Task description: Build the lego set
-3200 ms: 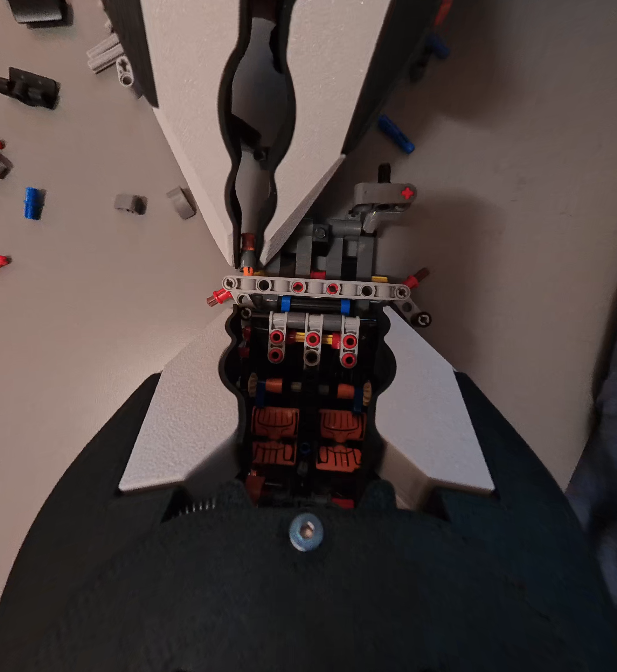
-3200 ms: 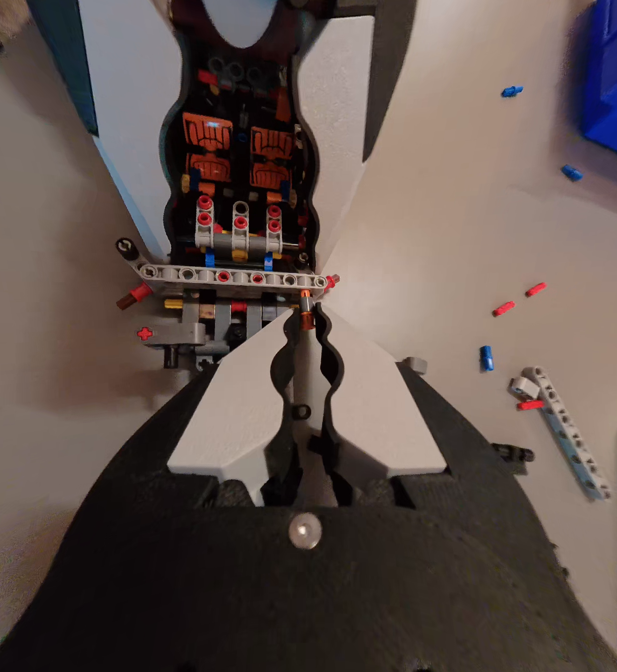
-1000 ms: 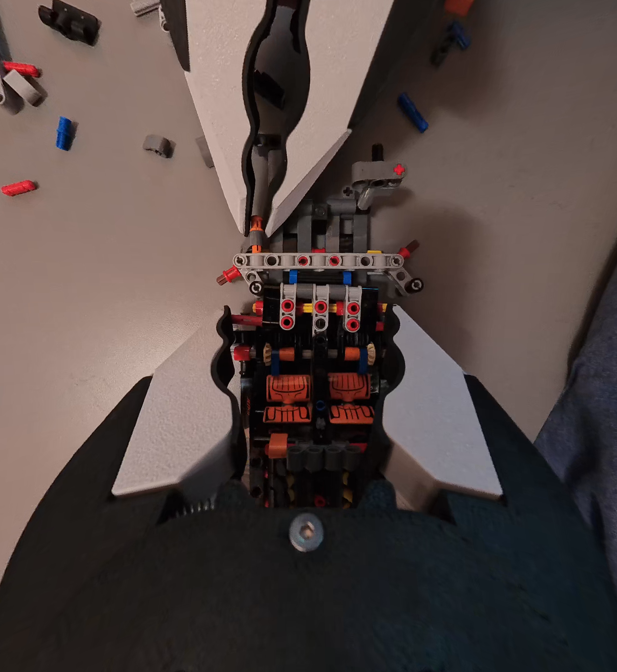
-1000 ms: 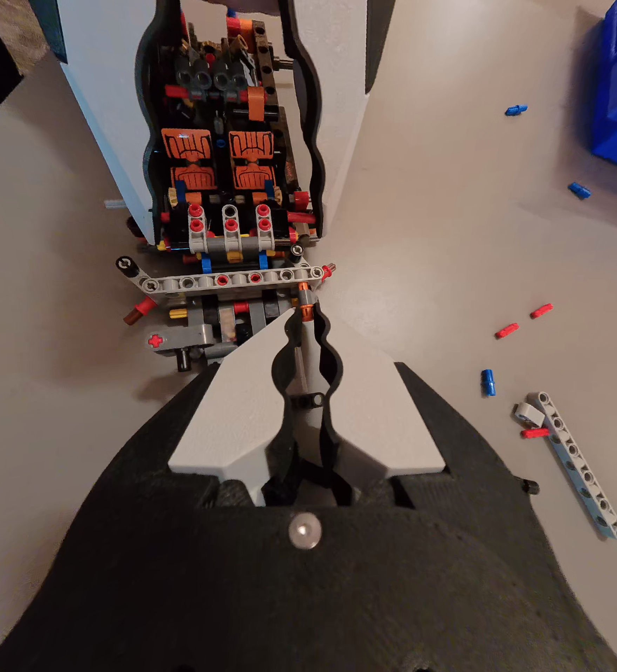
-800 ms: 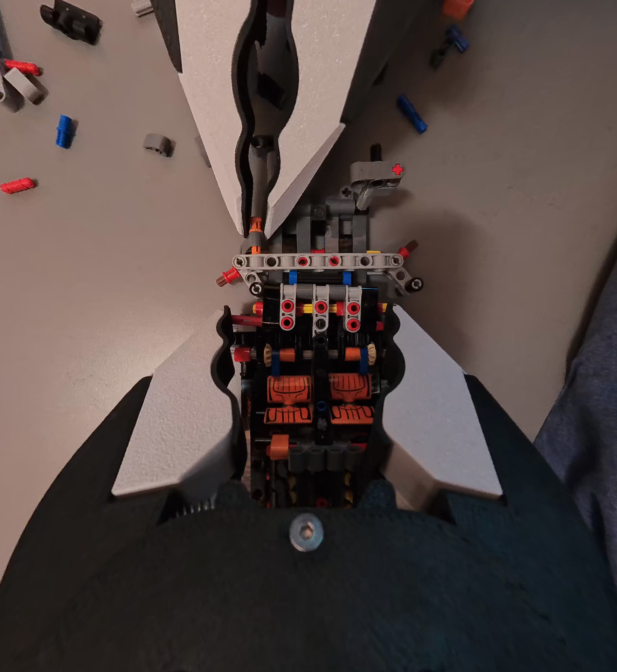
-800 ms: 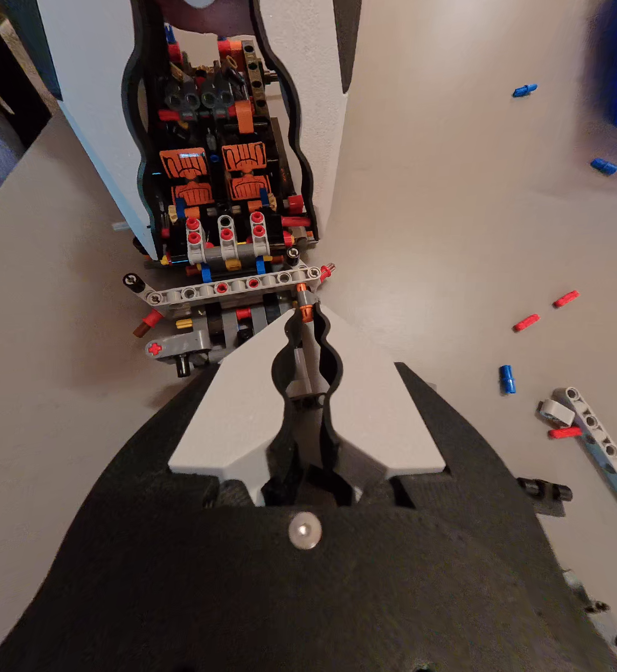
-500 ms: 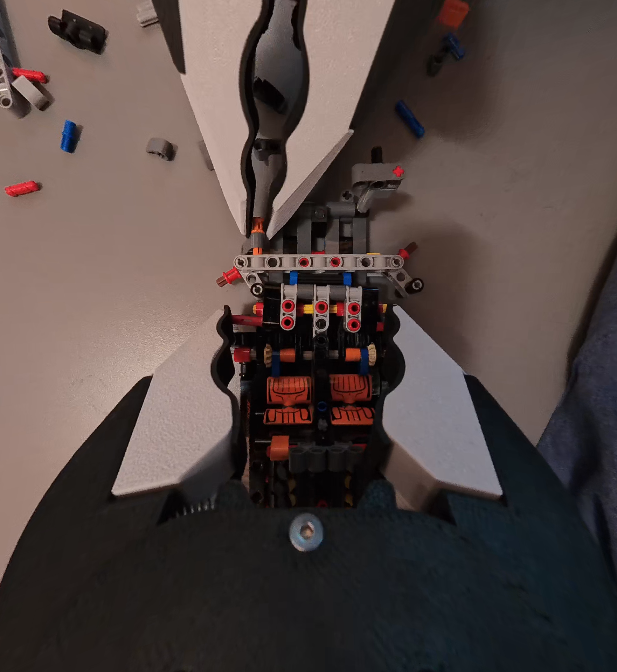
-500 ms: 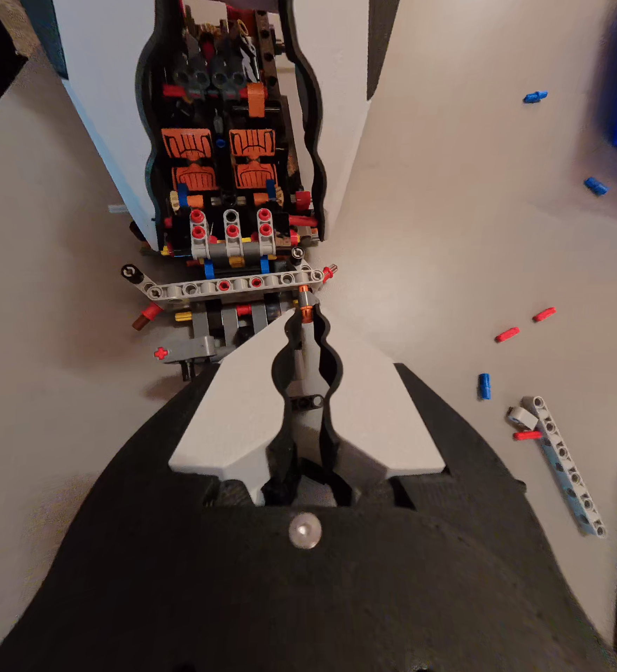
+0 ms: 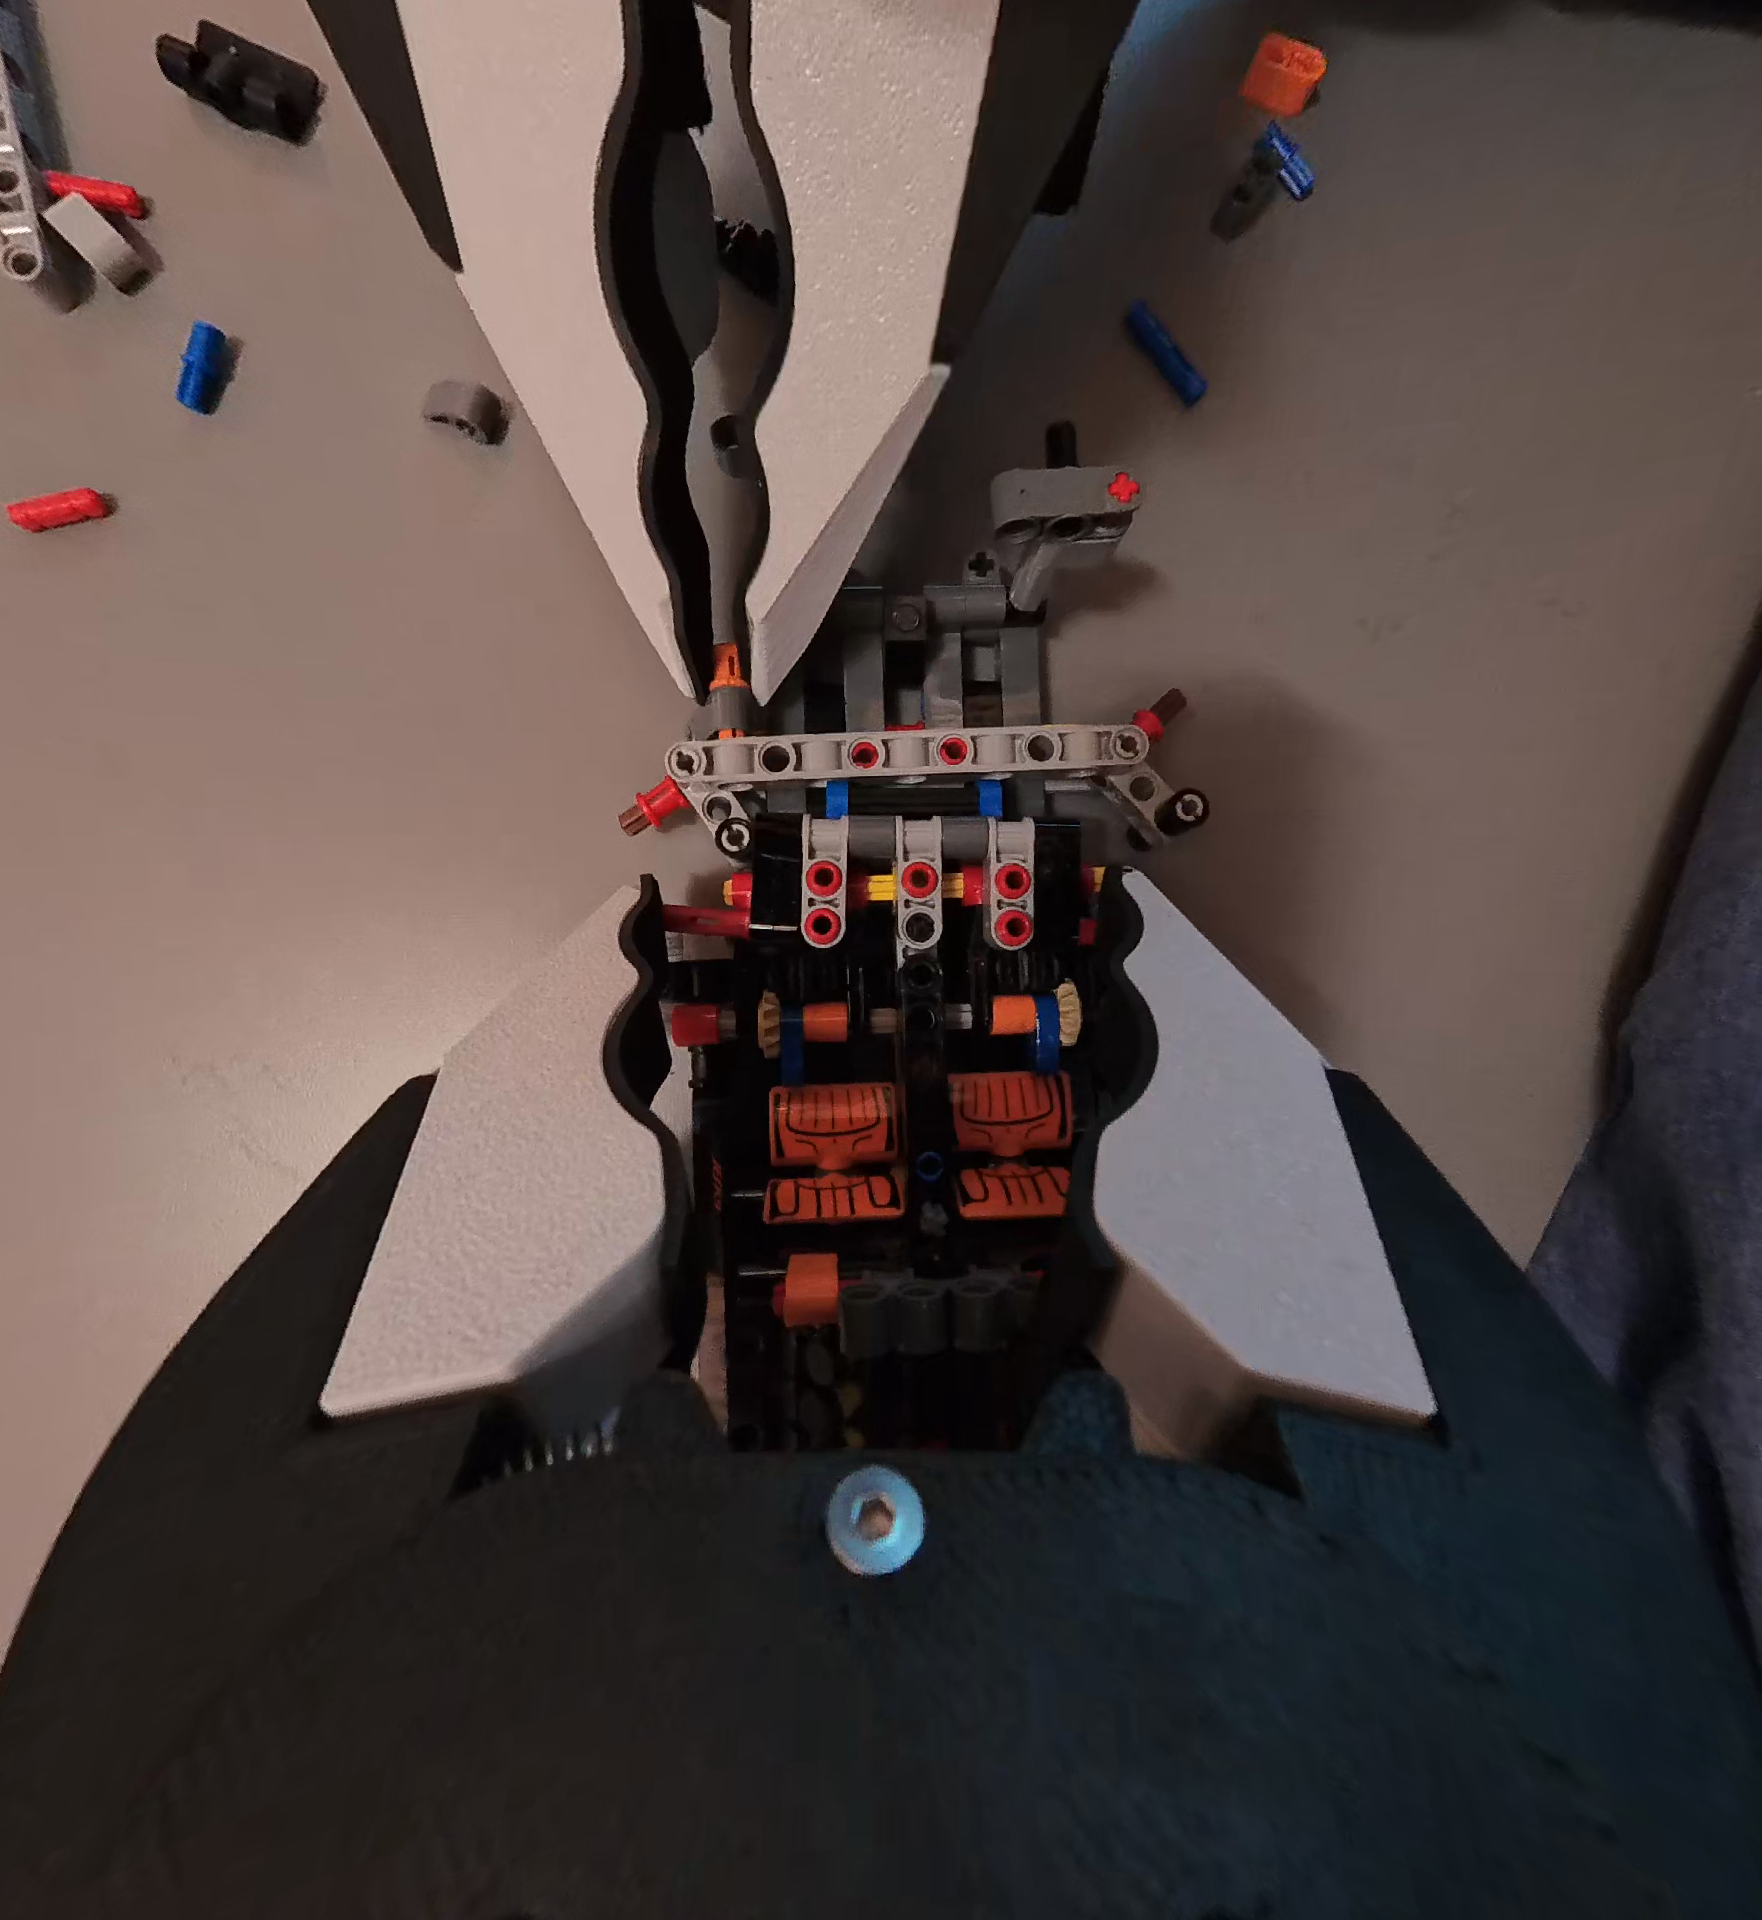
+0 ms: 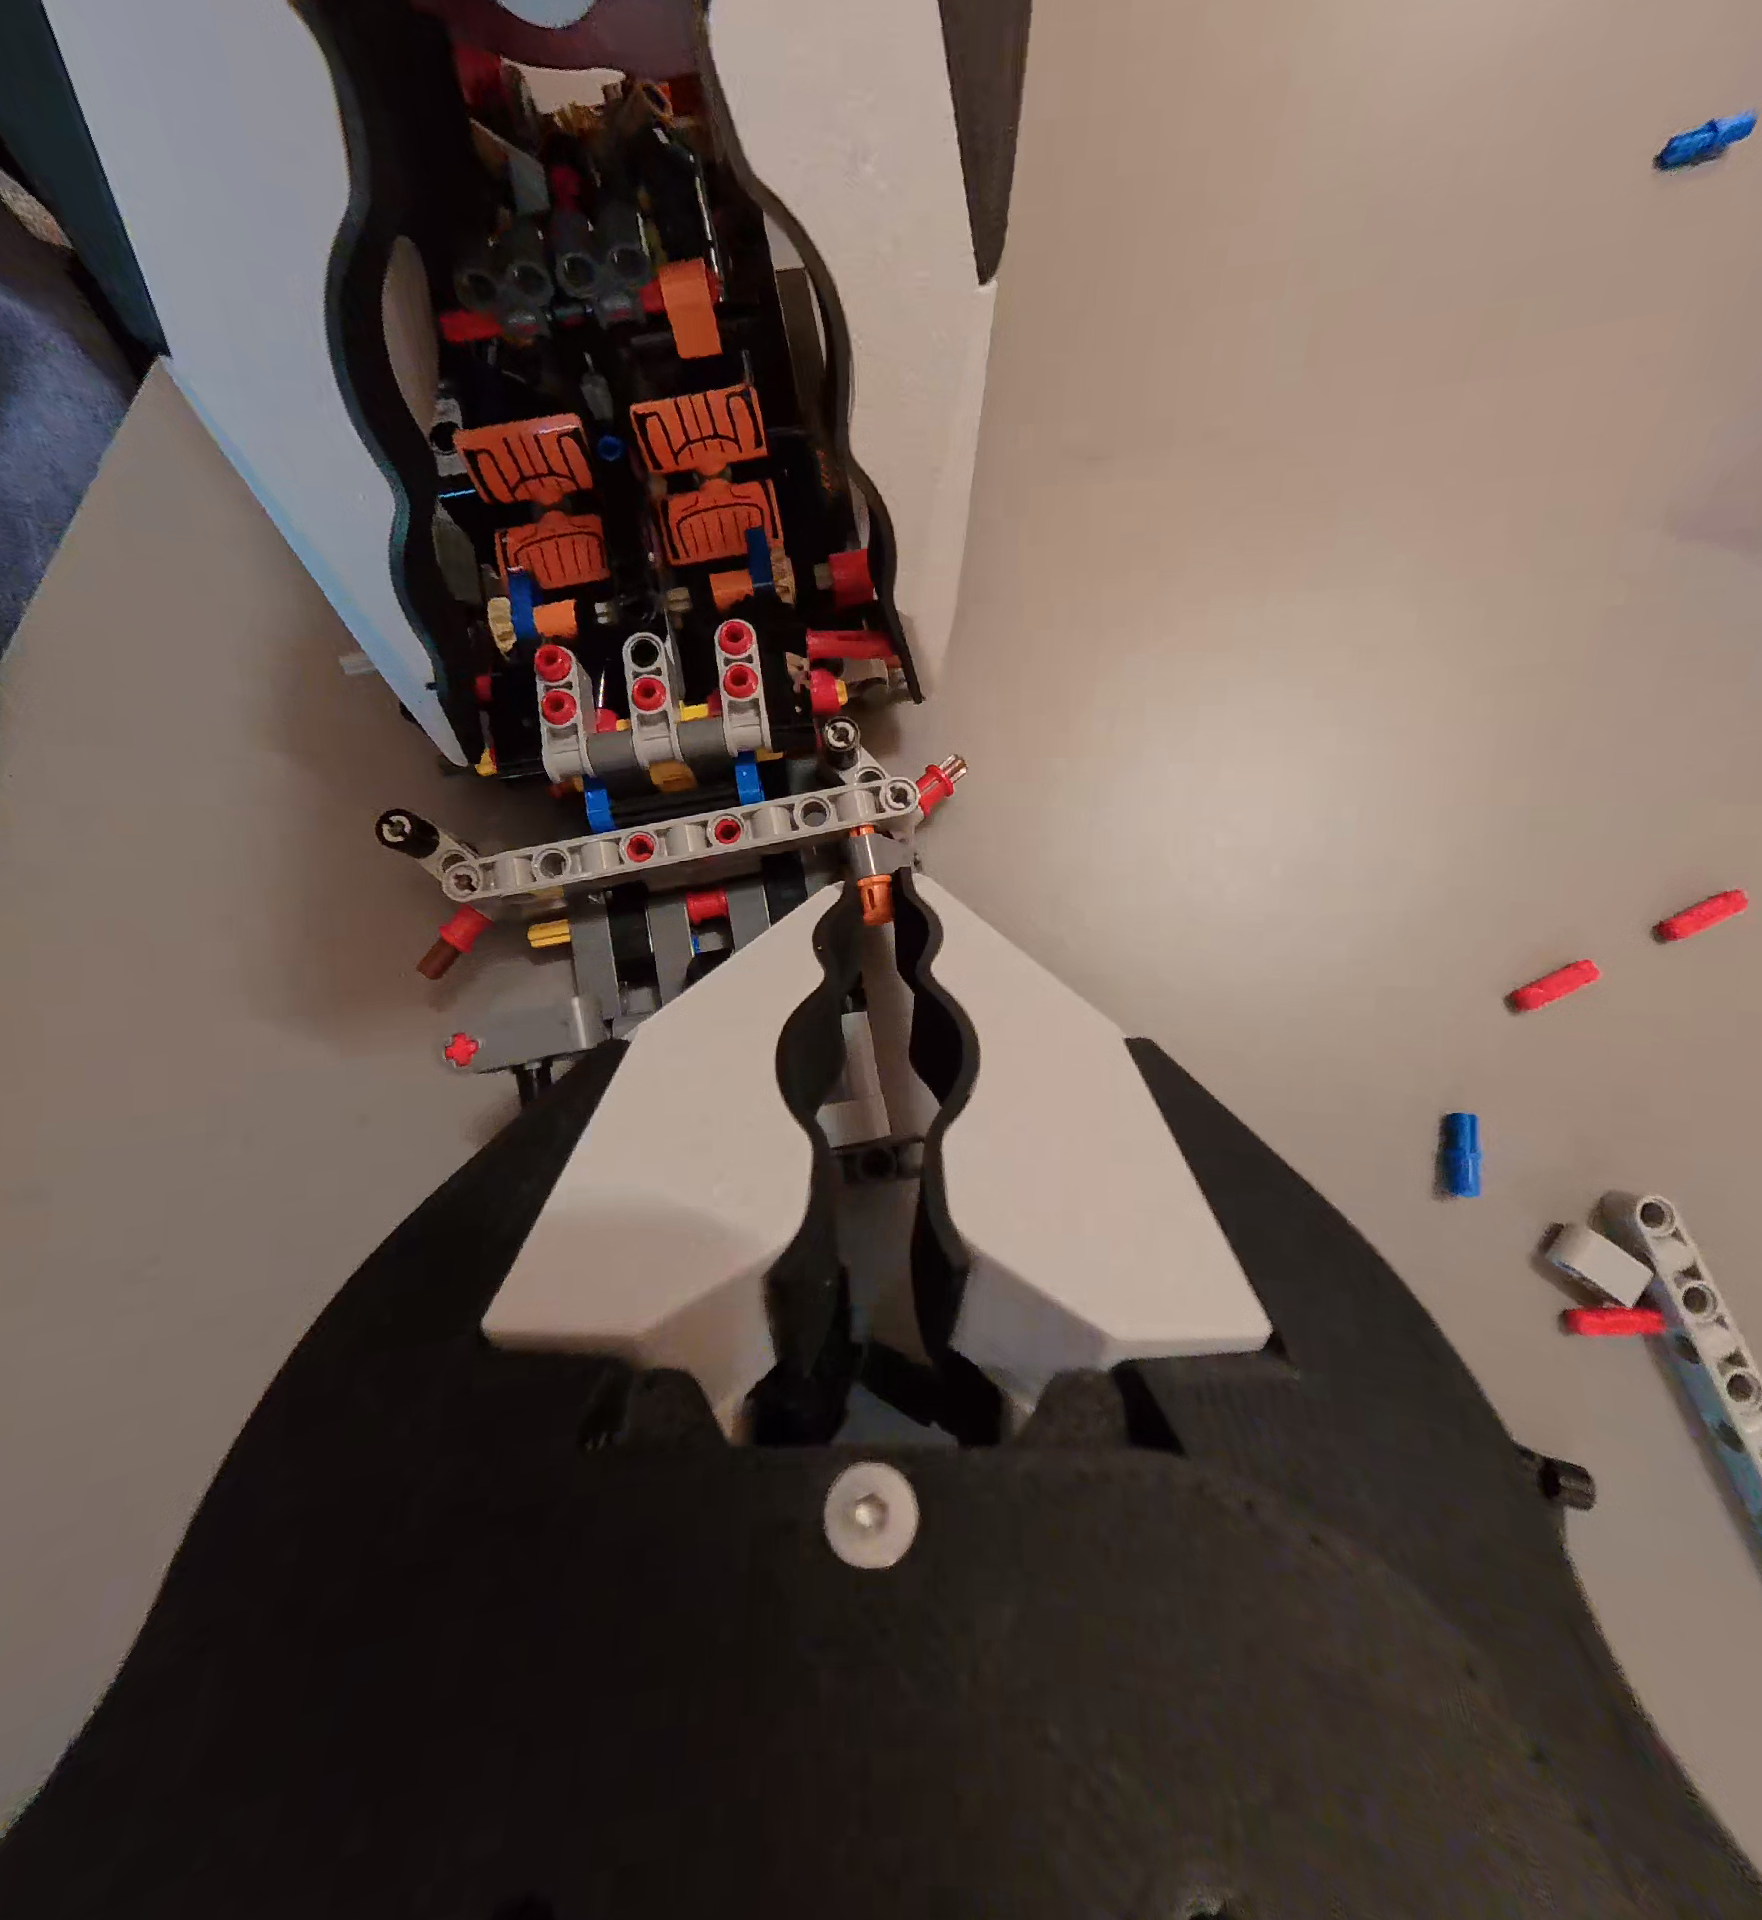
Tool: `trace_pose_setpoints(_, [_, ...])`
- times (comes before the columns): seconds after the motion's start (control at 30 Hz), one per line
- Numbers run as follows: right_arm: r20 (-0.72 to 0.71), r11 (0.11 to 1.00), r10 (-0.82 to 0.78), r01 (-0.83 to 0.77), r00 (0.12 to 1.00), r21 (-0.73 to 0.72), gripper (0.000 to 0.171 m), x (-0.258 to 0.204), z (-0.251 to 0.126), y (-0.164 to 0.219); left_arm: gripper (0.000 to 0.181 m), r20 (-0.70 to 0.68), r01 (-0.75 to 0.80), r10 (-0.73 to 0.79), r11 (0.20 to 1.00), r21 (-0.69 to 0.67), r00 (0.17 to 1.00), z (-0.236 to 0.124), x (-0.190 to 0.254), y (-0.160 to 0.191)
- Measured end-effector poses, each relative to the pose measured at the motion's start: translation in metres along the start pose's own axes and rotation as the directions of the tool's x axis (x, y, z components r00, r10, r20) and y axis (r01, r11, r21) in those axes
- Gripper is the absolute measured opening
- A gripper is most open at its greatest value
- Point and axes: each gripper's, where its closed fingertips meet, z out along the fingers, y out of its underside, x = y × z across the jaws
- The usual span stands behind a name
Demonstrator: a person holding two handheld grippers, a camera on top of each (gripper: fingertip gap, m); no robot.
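Observation:
The lego model (image 9: pixel 918 1132) is a black chassis with two orange seats and a grey cross beam (image 9: pixel 908 750) at its front. My left gripper (image 9: pixel 887 888) is shut on its sides and holds it over the table. It also shows in the right wrist view (image 10: pixel 679 727) around the model (image 10: pixel 638 582). My right gripper (image 10: pixel 875 894) is shut on a thin grey piece with an orange tip (image 10: pixel 872 899). That tip touches a grey connector at one end of the cross beam (image 10: pixel 679 842). The right gripper also shows in the left wrist view (image 9: pixel 726 686).
Loose parts lie on the beige table: a long grey beam (image 10: pixel 1729 1382), red pins (image 10: pixel 1552 985), blue pins (image 10: pixel 1459 1153), a black part (image 9: pixel 238 73), an orange part (image 9: pixel 1282 68) and a small grey part (image 9: pixel 466 410). Blue cloth (image 9: pixel 1739 1039) lies past the table edge. Some 5 centimeters of space lies between my two pairs of fingers.
Both grippers keep their holds. The right gripper has swung slightly left, so a blue bin has left its view. The orange tip stays at the beam's end.

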Motion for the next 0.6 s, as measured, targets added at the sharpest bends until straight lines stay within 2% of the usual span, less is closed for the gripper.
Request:
trace_pose_setpoints(0.17, [0.044, 0.995, 0.103, -0.103, 0.994, 0.009, 0.003, -0.001, 0.002, -0.002, 0.081, 0.001, 0.004, -0.004, 1.000, 0.007, 1.000, -0.001, 0.001, 0.002])
trace_pose_setpoints(0.5, [0.018, 0.998, 0.051, -0.051, 0.999, 0.032, 0.004, -0.004, 0.002, -0.001, 0.072, 0.073, -0.066, 0.065, 0.998, 0.016, 0.995, 0.002, 0.007, -0.017])
trace_pose_setpoints(0.6, [0.010, 0.998, 0.041, -0.042, 0.999, 0.039, 0.004, -0.004, 0.001, -0.002, 0.079, 0.088, -0.053, 0.053, 0.999, -0.005, 0.995, 0.005, 0.005, -0.019])
